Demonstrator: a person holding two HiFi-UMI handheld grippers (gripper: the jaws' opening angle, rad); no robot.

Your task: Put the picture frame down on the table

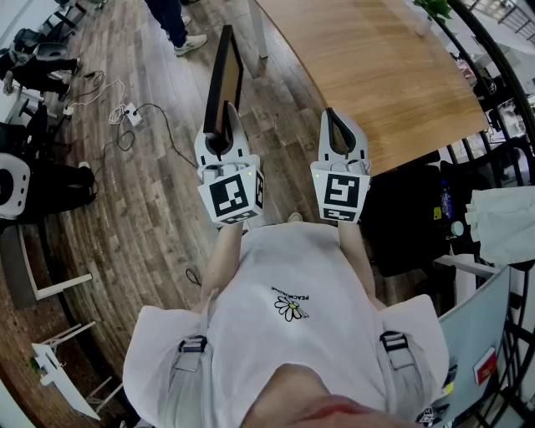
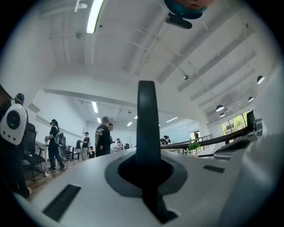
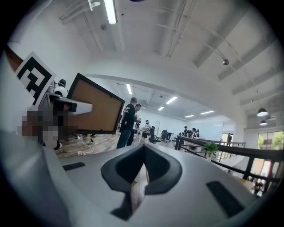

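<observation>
The picture frame [image 1: 223, 77] has a black border and a brown back, and stands upright and edge-on over the wooden floor, left of the table. My left gripper [image 1: 224, 125] is shut on its lower edge. In the left gripper view the frame [image 2: 147, 124] is a dark vertical bar between the jaws. The right gripper view shows the frame's brown back [image 3: 94, 108] off to the left. My right gripper [image 1: 335, 123] hangs beside the left one, near the table's front edge, shut with nothing held [image 3: 141, 165]. The wooden table [image 1: 376, 67] lies ahead to the right.
A person's legs [image 1: 175, 25] stand on the floor beyond the frame. Cables and a power strip [image 1: 125, 113] lie at the left, near dark chairs and bags [image 1: 42, 175]. A black railing [image 1: 493, 79] and a white cloth [image 1: 501, 221] are at the right. A plant [image 1: 435, 10] sits on the table's far end.
</observation>
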